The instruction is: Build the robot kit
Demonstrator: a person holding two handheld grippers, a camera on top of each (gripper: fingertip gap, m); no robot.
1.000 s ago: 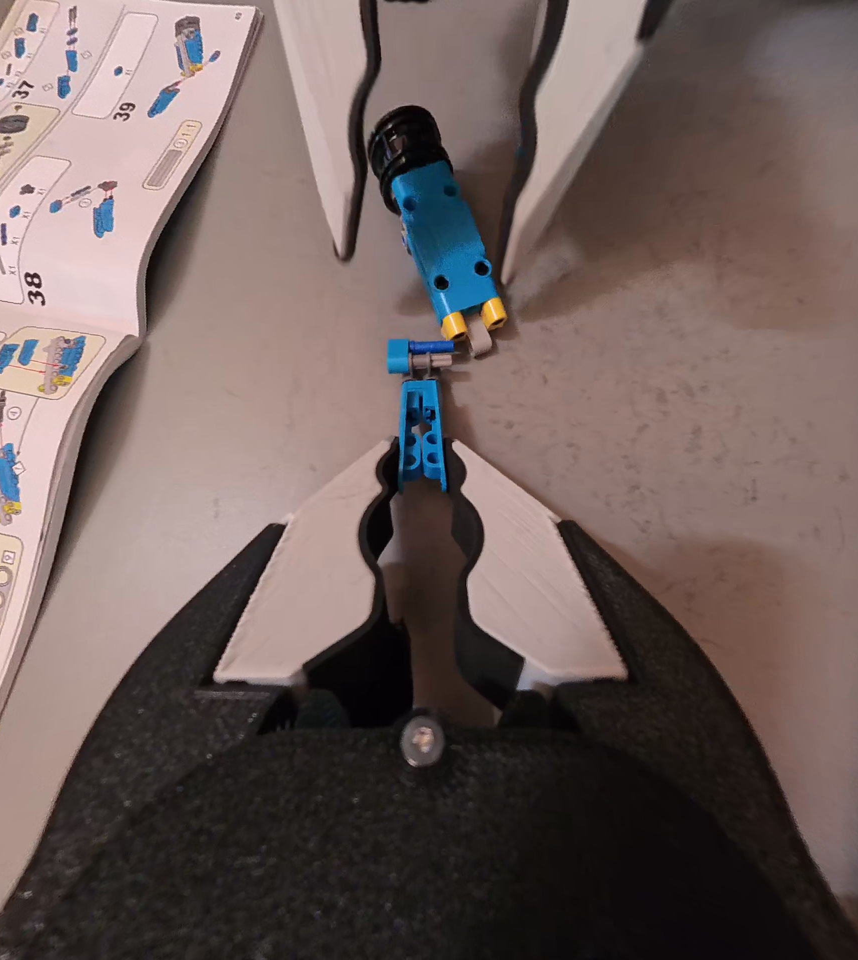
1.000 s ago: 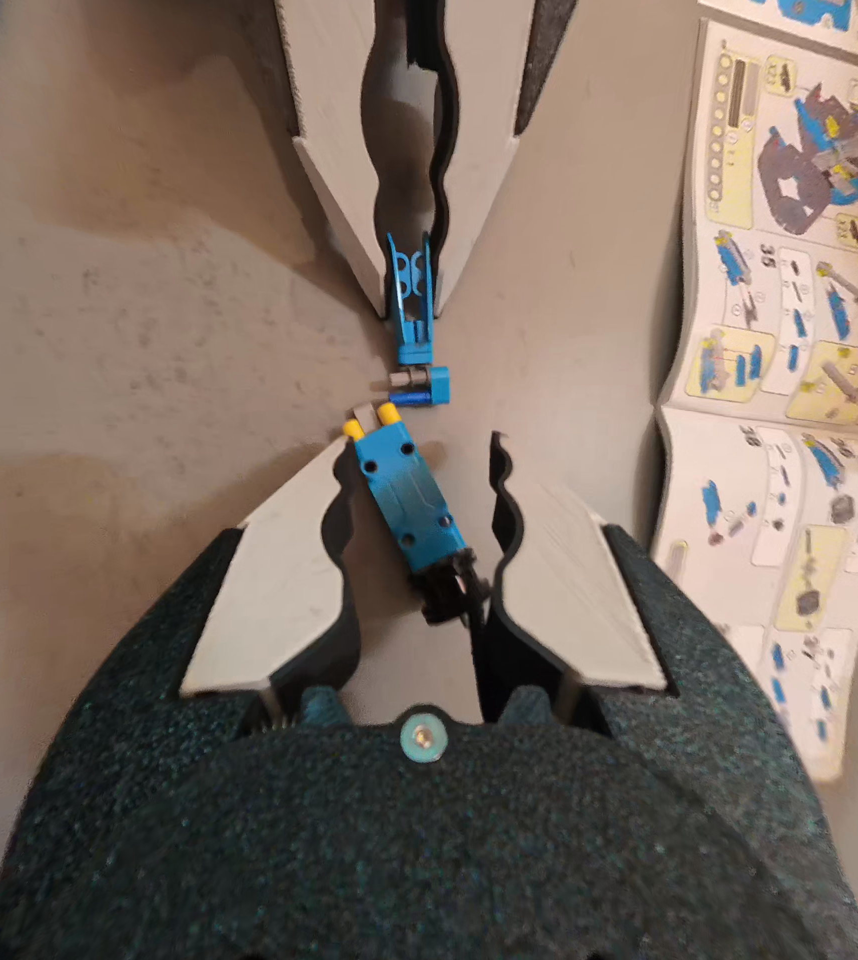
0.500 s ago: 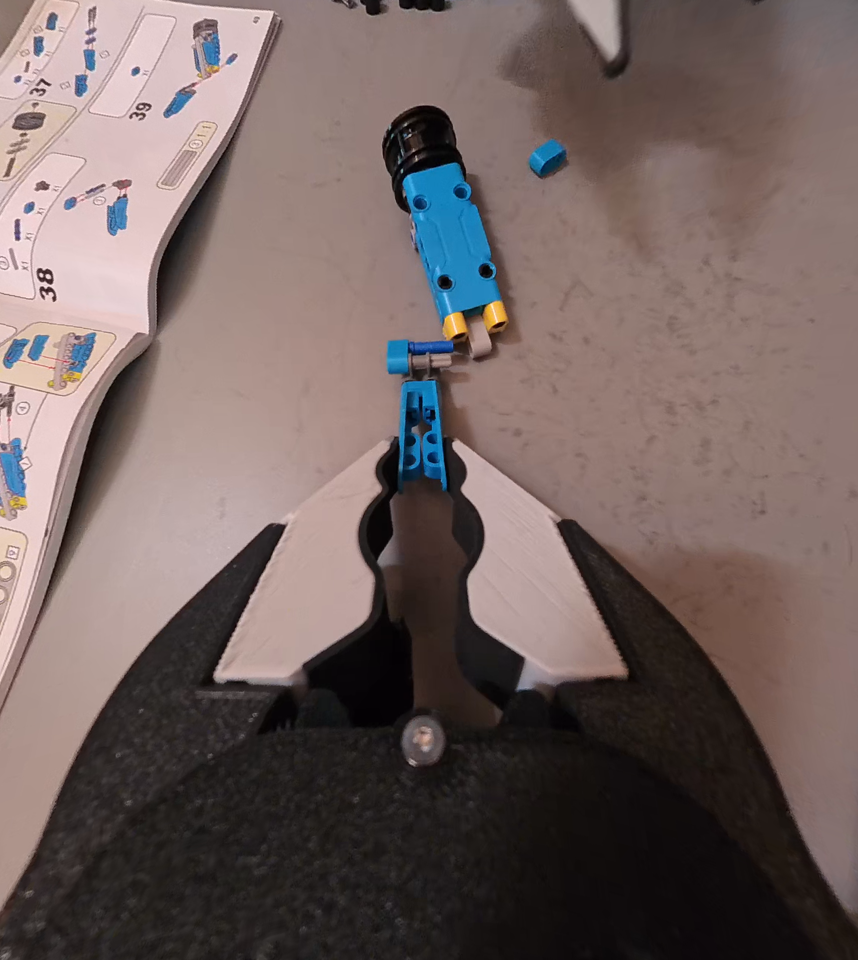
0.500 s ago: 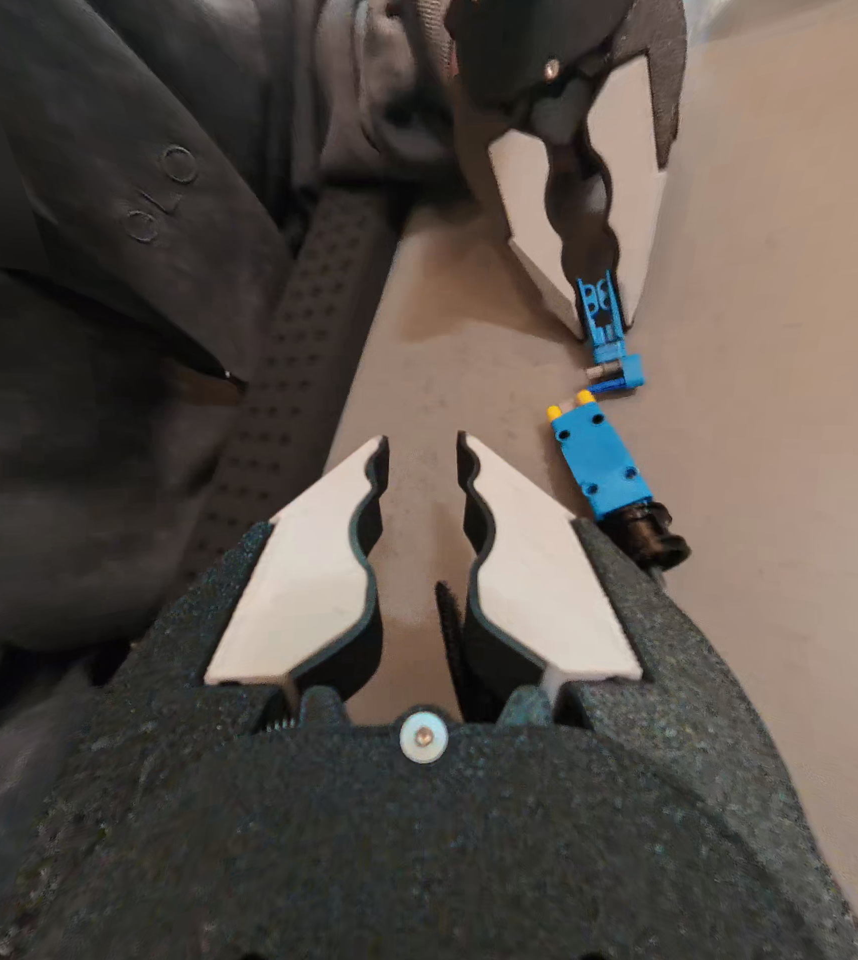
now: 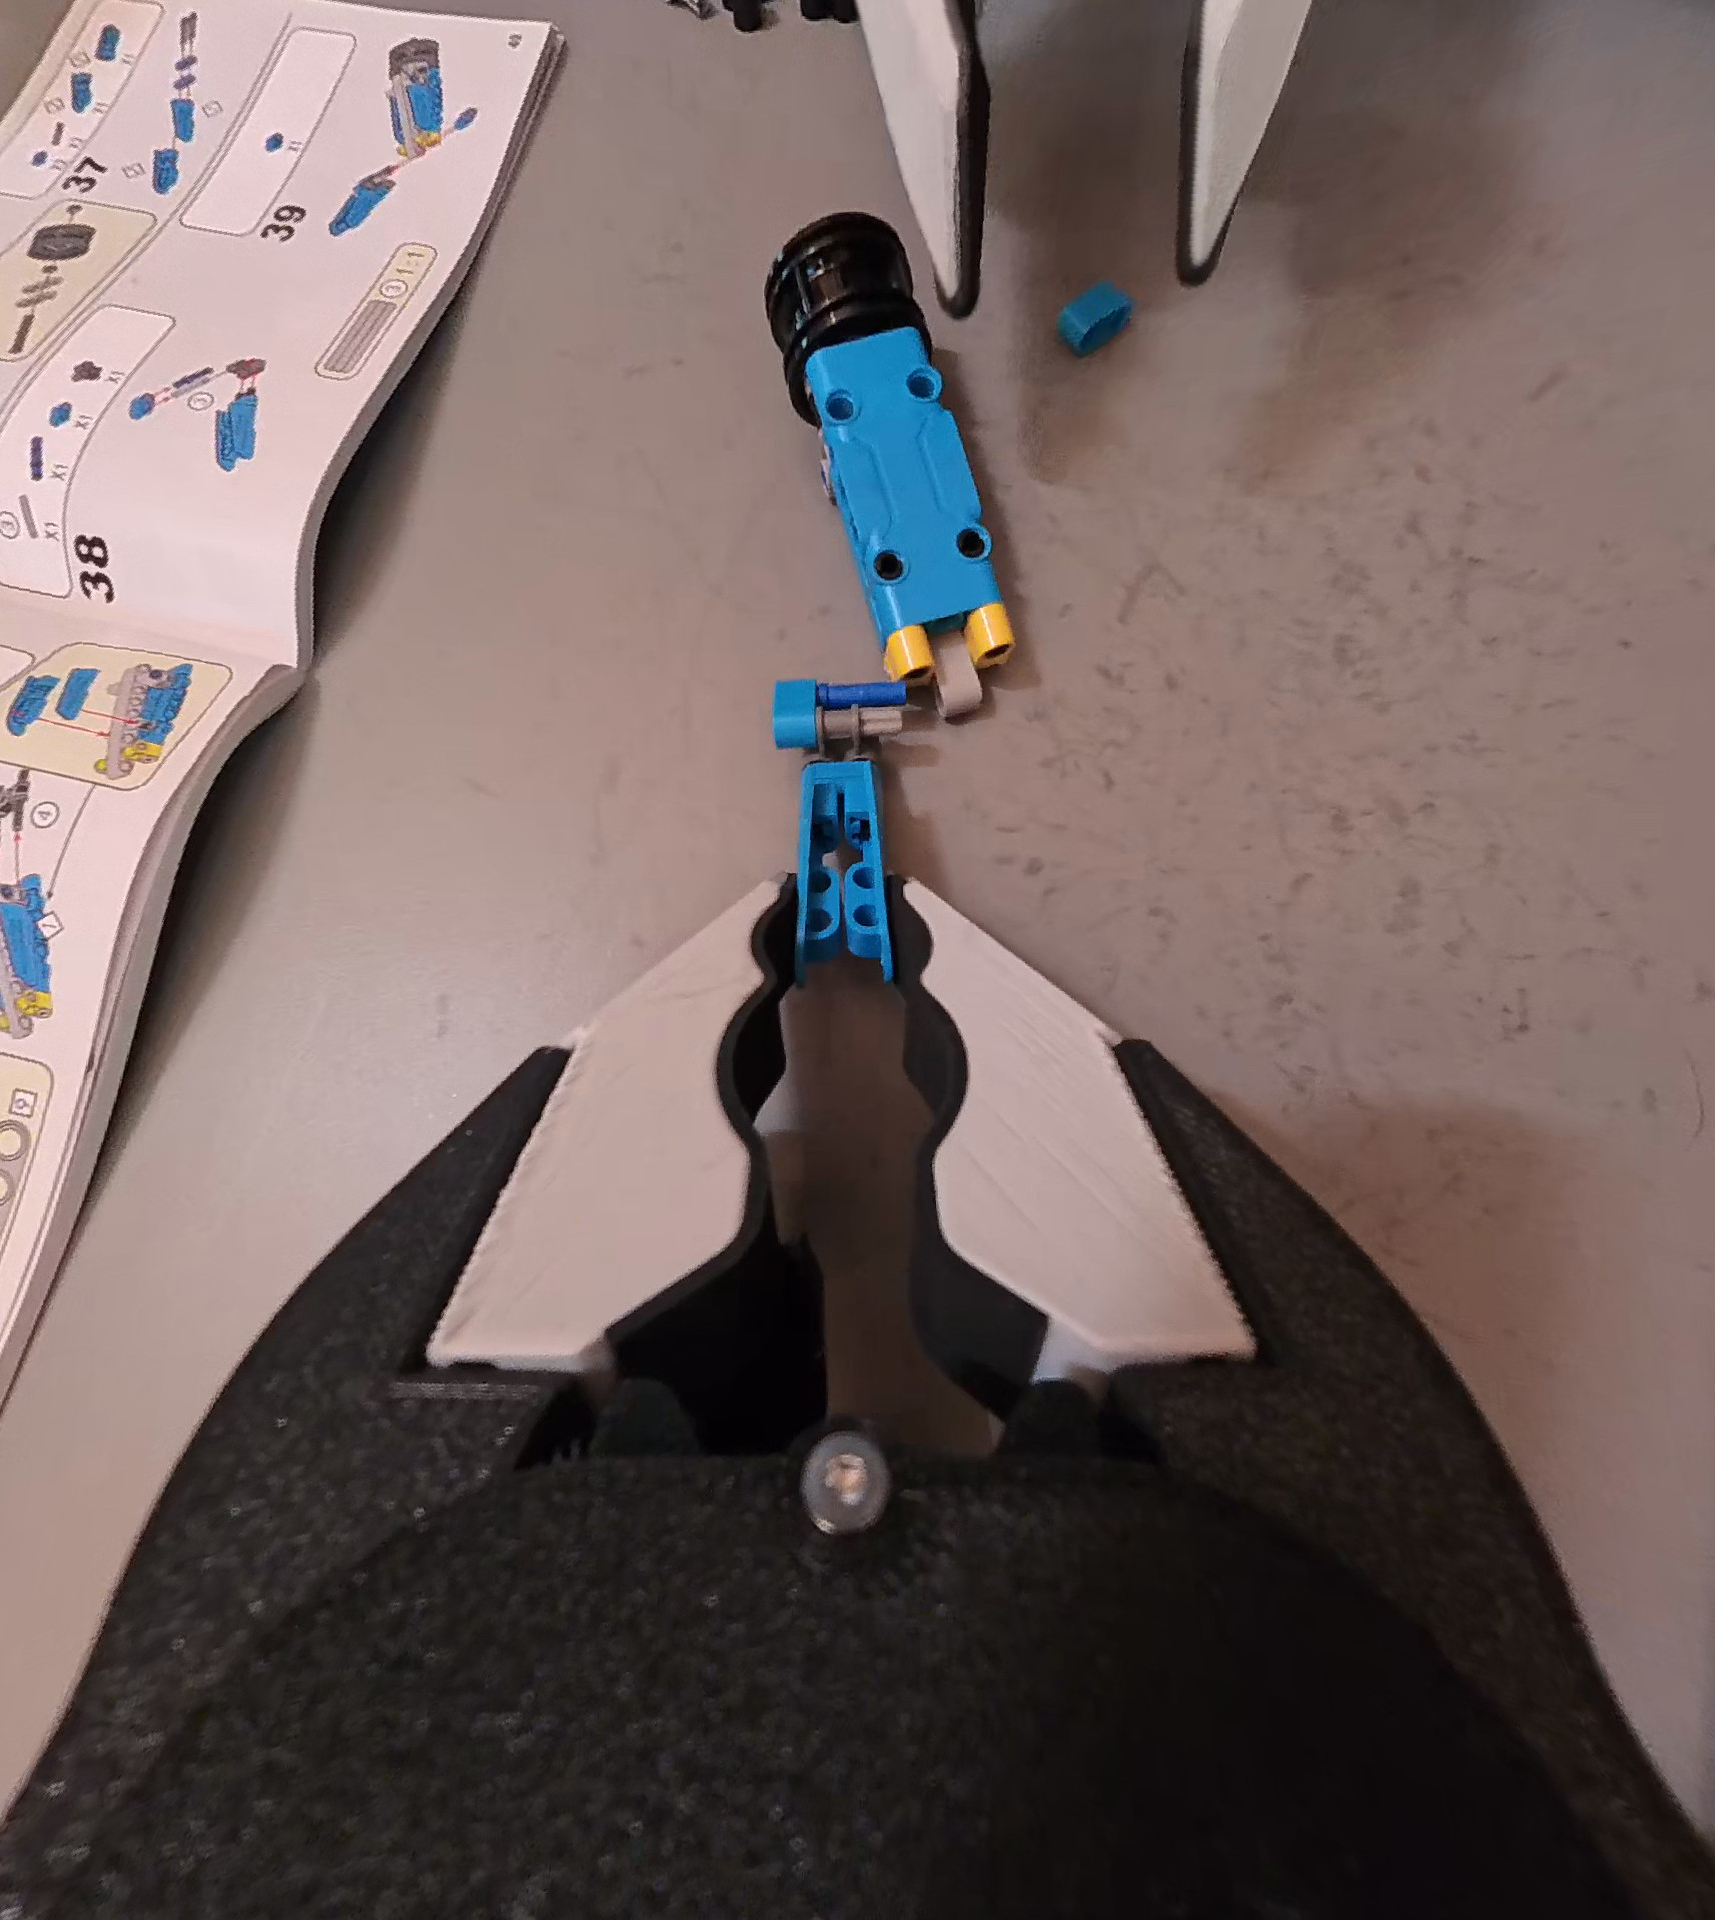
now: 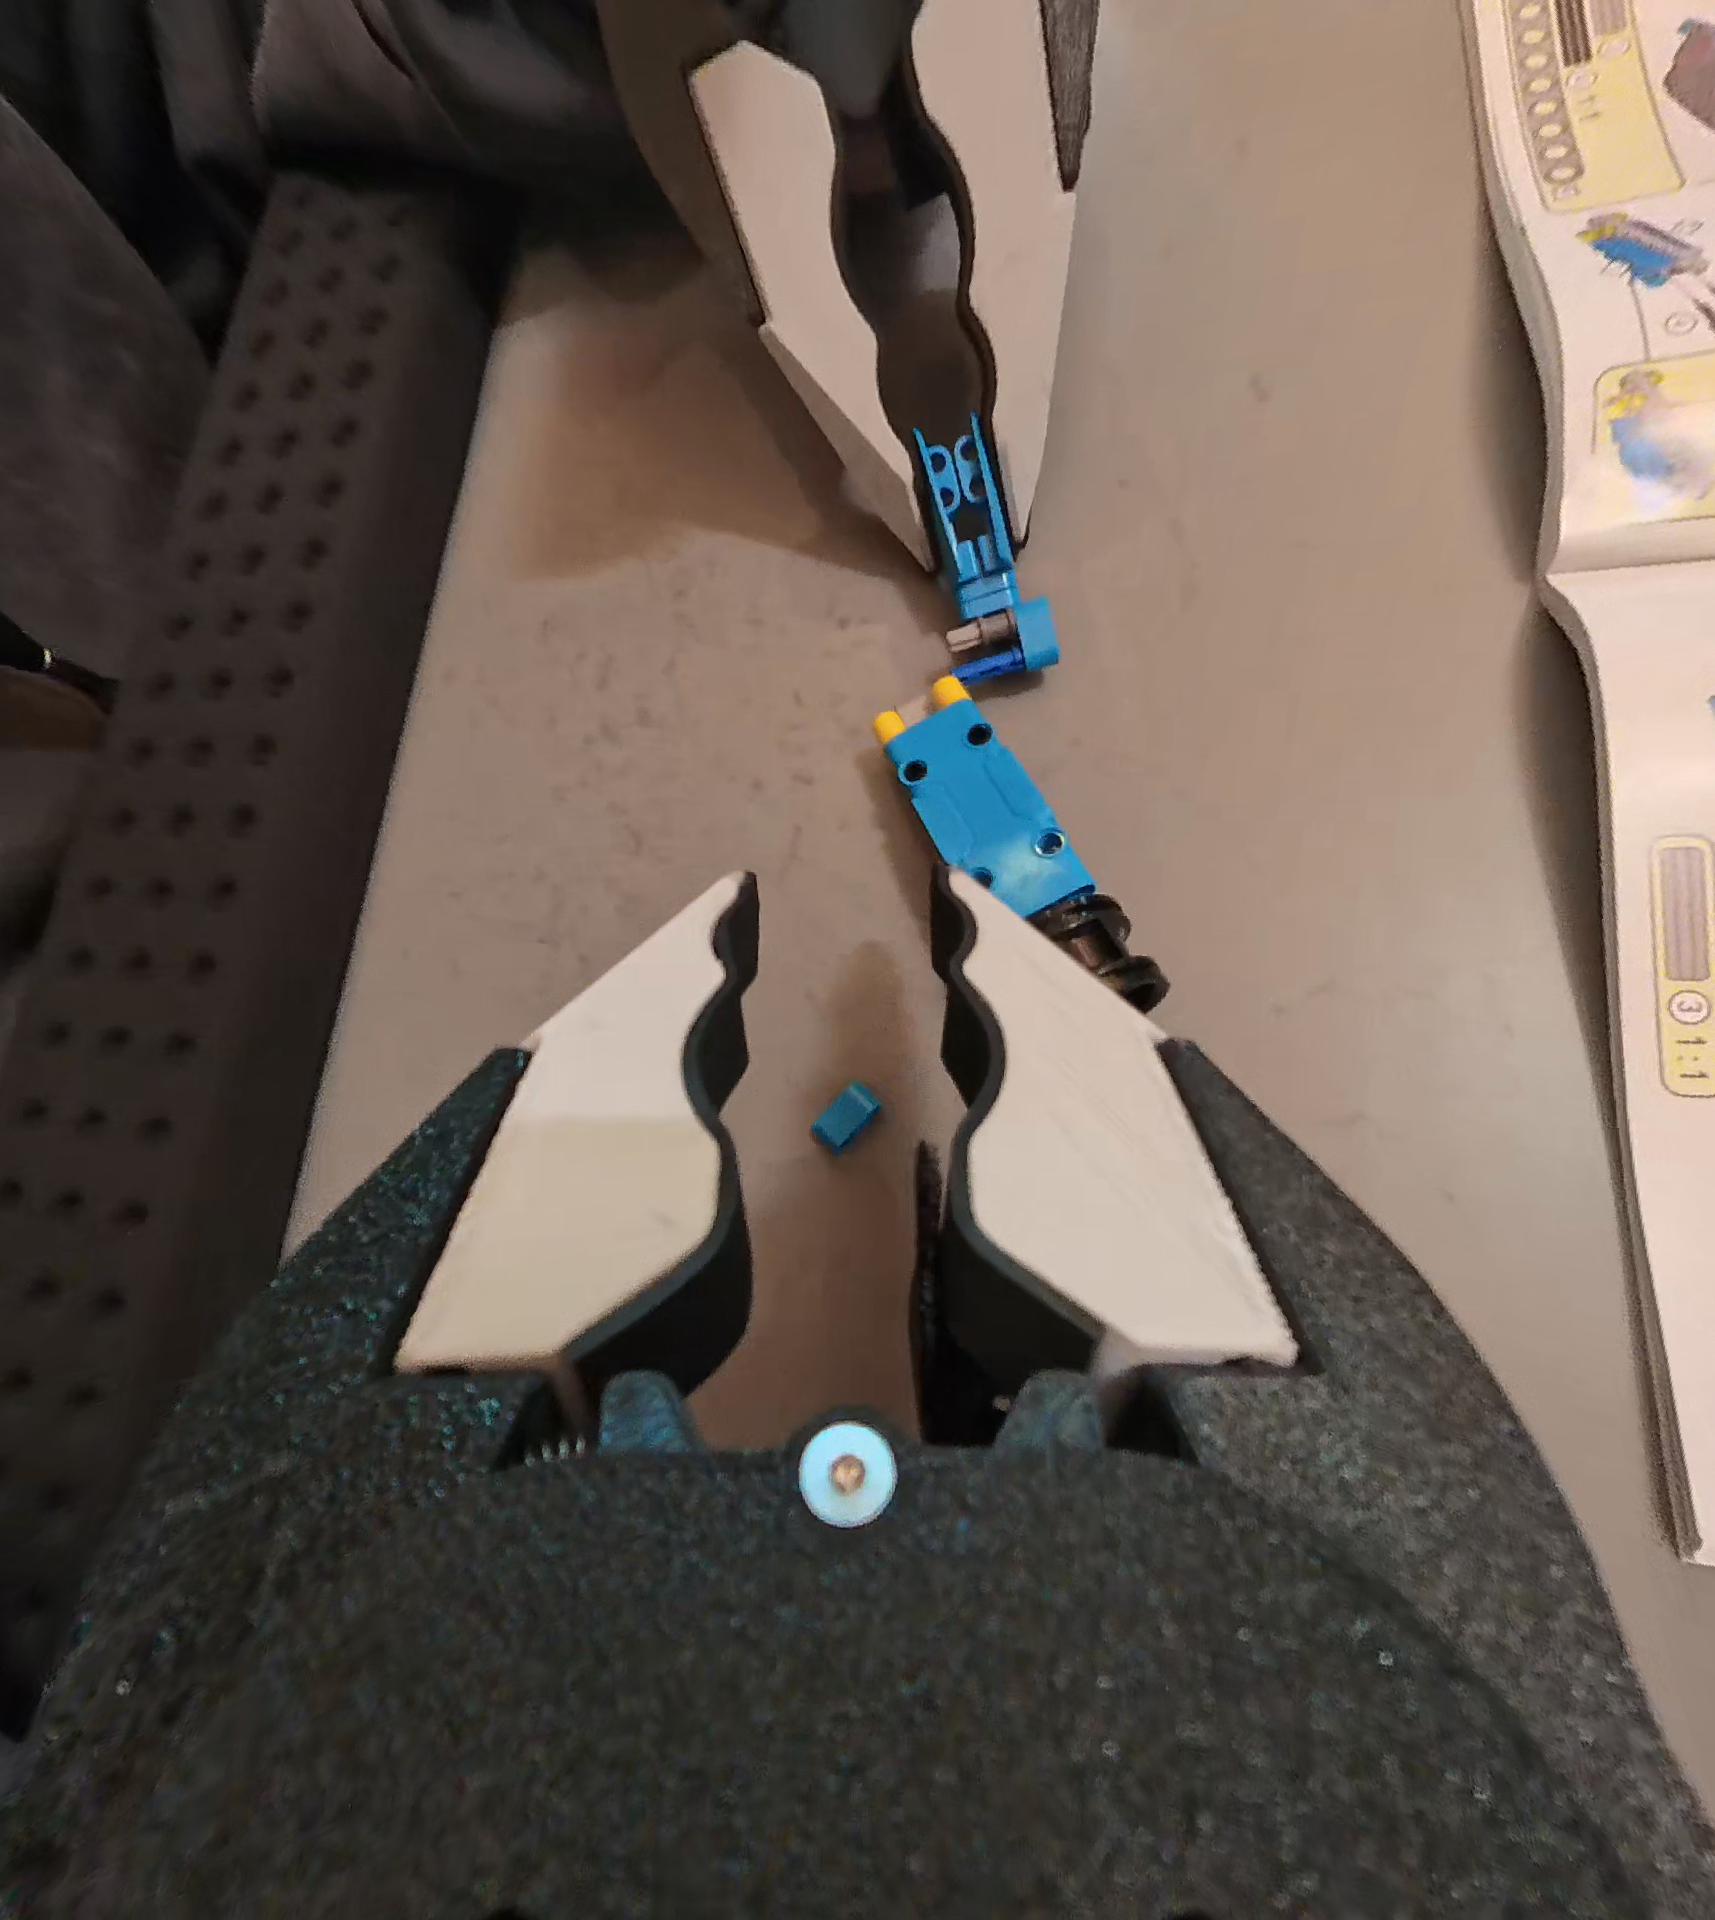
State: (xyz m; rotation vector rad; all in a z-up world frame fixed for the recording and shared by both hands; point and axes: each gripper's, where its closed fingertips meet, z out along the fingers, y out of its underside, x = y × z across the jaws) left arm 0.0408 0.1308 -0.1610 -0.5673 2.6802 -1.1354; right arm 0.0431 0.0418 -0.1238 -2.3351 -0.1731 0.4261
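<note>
My left gripper [image 5: 842, 883] is shut on a slim blue beam piece [image 5: 845, 862] that rests on the grey table [image 5: 1352, 831]. A small blue connector with a grey pin [image 5: 832, 712] sits at the beam's far end. Just beyond lies a blue block with two yellow pins and a black wheel [image 5: 889, 488]. My right gripper [image 6: 842, 894] is open, and a small loose blue piece [image 6: 848, 1117] lies on the table between its fingers. The blue block [image 6: 978, 816] lies just right of its right finger. The right gripper also shows in the left wrist view [image 5: 1076, 286], with the small blue piece [image 5: 1094, 317] at its tips.
An open instruction booklet [image 5: 157, 468] lies on the table's left in the left wrist view and on the right in the right wrist view [image 6: 1684, 831]. A dark perforated strip [image 6: 209, 727] and dark cloth [image 6: 53, 312] border the table. The left gripper's tips are roughly 11 centimeters from the right gripper's.
My right gripper left the blue block with the wheel, swung away, and came back open around the small blue piece. My left gripper and its beam have not moved.
</note>
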